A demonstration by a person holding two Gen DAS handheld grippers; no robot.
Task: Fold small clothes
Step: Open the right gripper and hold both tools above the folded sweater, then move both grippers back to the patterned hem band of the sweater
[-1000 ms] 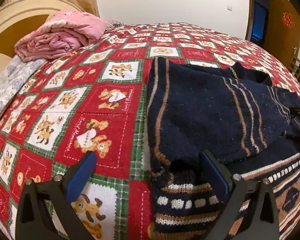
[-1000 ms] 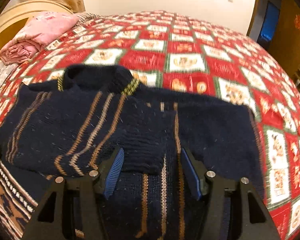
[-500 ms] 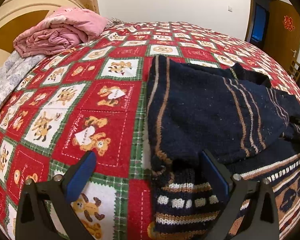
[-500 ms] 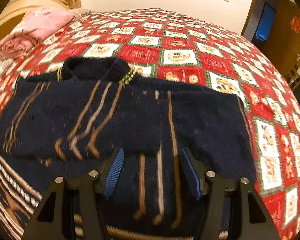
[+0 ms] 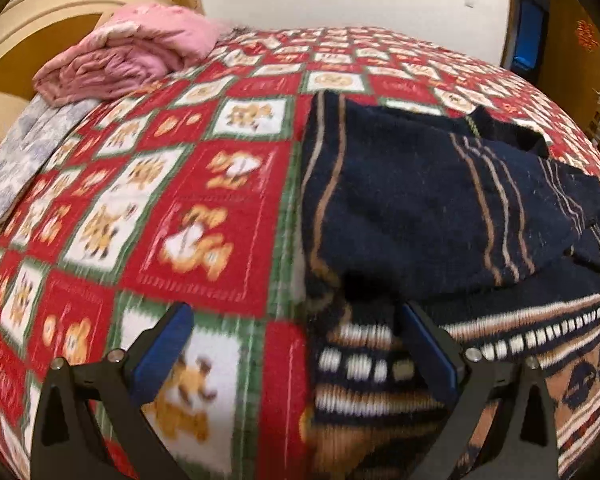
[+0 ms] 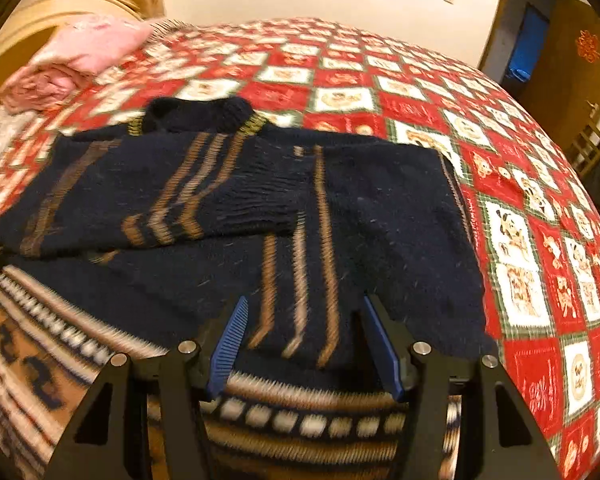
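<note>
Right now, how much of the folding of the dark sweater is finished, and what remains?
Done: both sleeves of the sweater are folded across its body, on the bedspread. In hand: nothing is gripped; the left hand-held gripper is open at the patterned hem corner, the right hand-held gripper open above the hem. Left: probably folding the hem up toward the collar.
</note>
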